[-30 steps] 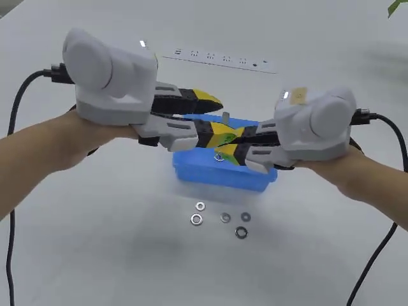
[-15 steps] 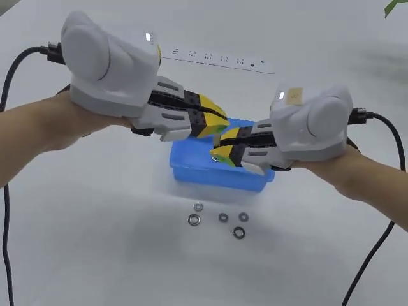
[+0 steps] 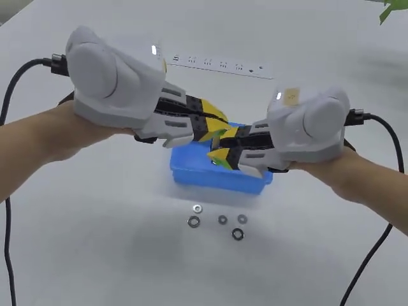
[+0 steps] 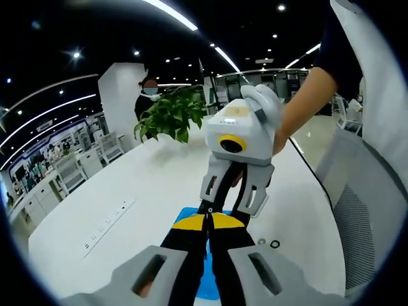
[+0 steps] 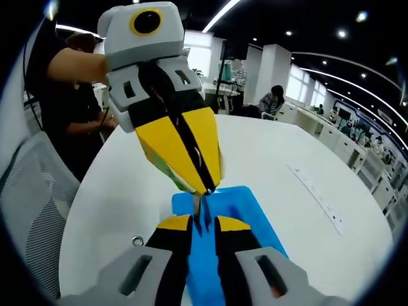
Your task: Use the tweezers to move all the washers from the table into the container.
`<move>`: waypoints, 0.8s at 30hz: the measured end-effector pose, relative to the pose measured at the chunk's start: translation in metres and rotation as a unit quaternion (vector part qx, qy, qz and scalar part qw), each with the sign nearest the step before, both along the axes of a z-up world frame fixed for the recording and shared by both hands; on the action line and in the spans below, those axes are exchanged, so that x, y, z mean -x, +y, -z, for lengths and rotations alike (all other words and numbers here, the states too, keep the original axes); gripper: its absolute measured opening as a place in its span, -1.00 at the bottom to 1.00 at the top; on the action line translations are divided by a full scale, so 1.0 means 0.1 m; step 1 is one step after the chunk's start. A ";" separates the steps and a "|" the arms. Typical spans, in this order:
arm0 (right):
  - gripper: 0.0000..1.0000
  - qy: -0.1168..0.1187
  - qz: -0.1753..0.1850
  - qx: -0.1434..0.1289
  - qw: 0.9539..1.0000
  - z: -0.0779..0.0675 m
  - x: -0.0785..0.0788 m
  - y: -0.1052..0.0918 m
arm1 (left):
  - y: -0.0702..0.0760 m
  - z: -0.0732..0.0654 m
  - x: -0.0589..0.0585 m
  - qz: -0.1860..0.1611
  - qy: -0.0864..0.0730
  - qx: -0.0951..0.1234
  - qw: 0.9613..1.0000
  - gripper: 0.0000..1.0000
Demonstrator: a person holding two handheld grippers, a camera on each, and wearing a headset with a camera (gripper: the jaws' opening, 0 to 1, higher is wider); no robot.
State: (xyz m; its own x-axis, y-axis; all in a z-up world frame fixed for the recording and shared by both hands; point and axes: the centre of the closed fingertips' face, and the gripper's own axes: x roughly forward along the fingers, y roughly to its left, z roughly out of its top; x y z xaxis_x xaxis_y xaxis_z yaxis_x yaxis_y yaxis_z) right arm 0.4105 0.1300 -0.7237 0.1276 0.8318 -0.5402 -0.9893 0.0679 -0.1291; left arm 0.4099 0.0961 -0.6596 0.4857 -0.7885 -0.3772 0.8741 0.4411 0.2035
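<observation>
Open-plan office. Rows of desks (image 5: 357, 137), mesh chair (image 5: 32, 210), ceiling strip lights (image 4: 169, 13), potted plant (image 4: 172, 115), a person seated at a desk (image 5: 274, 97). Long white surface (image 3: 95, 248) carrying a power strip (image 3: 217, 64).

Two chunky light-grey pod housings, left gripper (image 3: 217, 120) and right gripper (image 3: 215, 155). Black ribbed jaws, yellow tips with a touch of green. Black cable (image 3: 16, 89) trailing off each housing's back end. Yellowish sticker (image 3: 292, 95) on top of the right gripper. Dark short sleeve (image 4: 335, 38).
</observation>
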 end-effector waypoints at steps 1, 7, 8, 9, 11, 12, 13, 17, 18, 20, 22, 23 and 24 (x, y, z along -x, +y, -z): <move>-0.64 -0.001 0.001 -0.001 1.000 -0.01 0.00 0.00 | 0.00 0.00 0.01 -0.001 0.000 0.000 1.000 -0.92; -0.52 -0.013 -0.003 0.004 1.000 -0.08 0.10 -0.10 | 0.00 -0.07 0.08 -0.007 -0.006 0.003 1.000 -0.92; -0.51 -0.013 -0.004 0.003 1.000 -0.09 0.12 -0.12 | 0.01 -0.08 0.09 -0.015 -0.006 0.007 1.000 -0.92; -0.50 -0.012 -0.003 0.004 1.000 -0.09 0.15 -0.15 | 0.02 -0.09 0.11 -0.019 -0.005 0.012 1.000 -0.92; -0.47 -0.014 0.000 0.007 1.000 -0.08 0.19 -0.21 | 0.02 -0.10 0.17 -0.018 -0.005 0.016 1.000 -0.92; -0.46 -0.015 0.000 0.006 1.000 -0.09 0.21 -0.24 | 0.02 -0.09 0.19 -0.019 -0.005 0.013 1.000 -0.92; -0.46 -0.011 0.001 0.005 1.000 -0.09 0.24 -0.27 | 0.04 -0.08 0.22 -0.023 -0.004 0.008 1.000 -0.92; -0.39 -0.004 0.001 -0.001 1.000 -0.09 0.33 -0.35 | 0.05 -0.13 0.33 -0.029 -0.014 0.016 0.999 -0.92; -0.38 -0.001 0.004 -0.005 1.000 -0.08 0.35 -0.37 | 0.05 -0.15 0.37 -0.030 -0.011 0.028 0.999 -0.92; -0.36 0.004 0.008 -0.008 1.000 -0.08 0.38 -0.39 | 0.05 -0.17 0.42 -0.033 -0.012 0.031 0.999 -0.92; -0.35 0.009 0.014 -0.009 1.000 -0.08 0.42 -0.42 | 0.05 -0.13 0.49 -0.034 -0.002 0.025 0.999 -0.92; -0.34 0.011 0.017 -0.012 1.000 -0.09 0.44 -0.43 | 0.05 -0.12 0.52 -0.034 -0.001 0.022 0.999 -0.92; -0.34 0.013 0.019 -0.018 1.000 -0.11 0.47 -0.45 | 0.04 -0.11 0.57 -0.033 0.001 0.022 0.999 -0.92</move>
